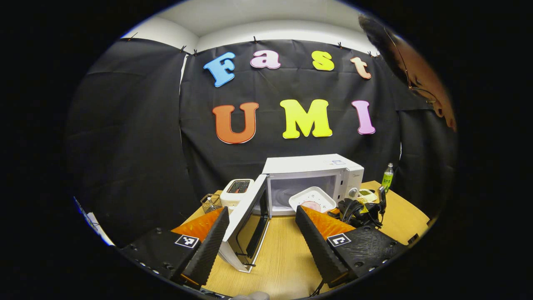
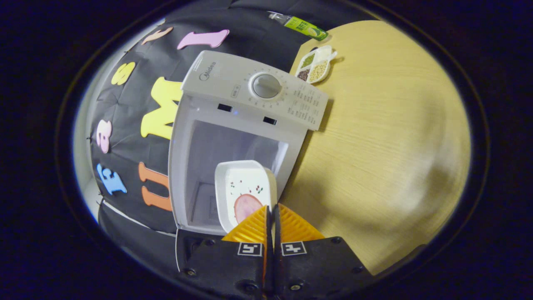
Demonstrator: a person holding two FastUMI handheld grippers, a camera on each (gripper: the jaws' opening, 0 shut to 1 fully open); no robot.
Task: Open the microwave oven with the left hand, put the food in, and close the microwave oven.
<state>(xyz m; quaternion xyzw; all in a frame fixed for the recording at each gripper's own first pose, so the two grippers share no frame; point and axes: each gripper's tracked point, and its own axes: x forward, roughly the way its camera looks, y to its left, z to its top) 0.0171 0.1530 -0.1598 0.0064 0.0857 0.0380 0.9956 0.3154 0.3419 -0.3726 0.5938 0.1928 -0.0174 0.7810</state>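
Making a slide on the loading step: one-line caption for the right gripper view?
Right gripper, shut on the white dish of food, brings it to the open microwave oven.

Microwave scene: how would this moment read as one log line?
microwave door: open | right gripper: shut on white dish at oven mouth | left gripper: open, empty

Right gripper [image 2: 271,216] jaws pinched tight on the rim of a white dish [image 2: 243,187] with pink food [image 2: 246,207], open microwave [image 2: 233,141] just ahead, wooden worktop [image 2: 383,137] beside it
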